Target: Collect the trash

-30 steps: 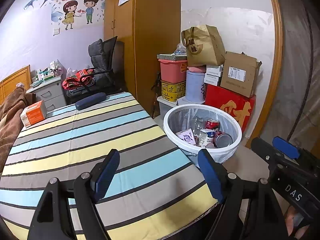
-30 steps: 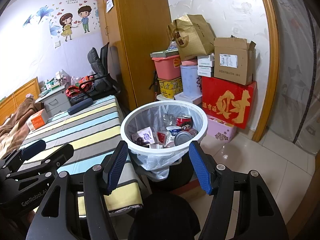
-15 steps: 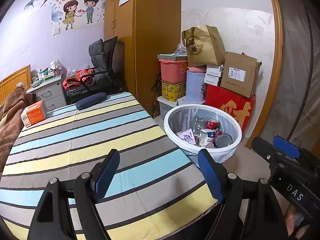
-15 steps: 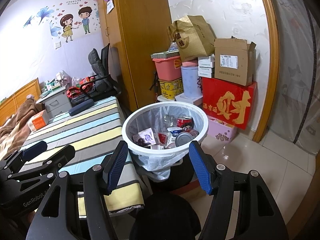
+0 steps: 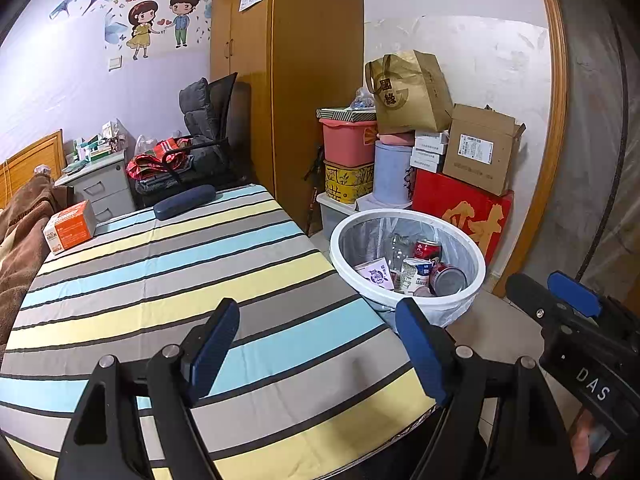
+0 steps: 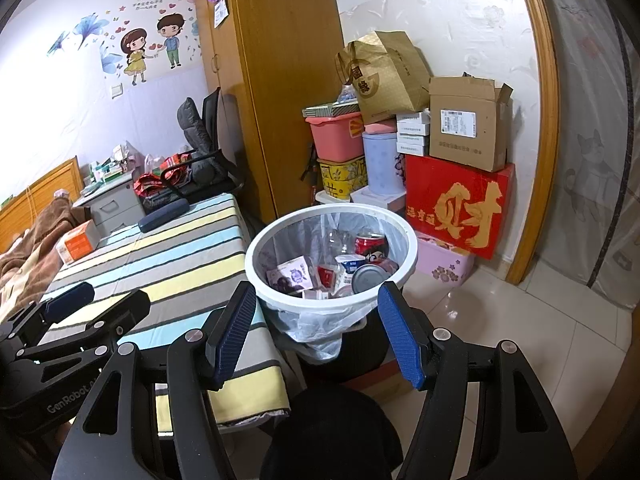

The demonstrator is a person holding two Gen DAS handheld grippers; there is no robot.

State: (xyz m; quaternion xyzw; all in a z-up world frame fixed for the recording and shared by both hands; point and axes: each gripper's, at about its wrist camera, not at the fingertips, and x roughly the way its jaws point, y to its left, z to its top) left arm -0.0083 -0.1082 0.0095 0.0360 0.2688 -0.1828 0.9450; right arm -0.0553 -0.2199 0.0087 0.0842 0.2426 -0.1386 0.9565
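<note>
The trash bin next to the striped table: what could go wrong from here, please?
1. The trash bin stands raised on a dark support, close to the striped table; a push from the right claw could perhaps tip it.
2. The orange box and the dark case lie at the far end of the table; they may not be trash, so the open left claw could take them wrongly.

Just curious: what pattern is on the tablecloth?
Tablecloth: blue, yellow and grey stripes; clearest in left wrist view.
</note>
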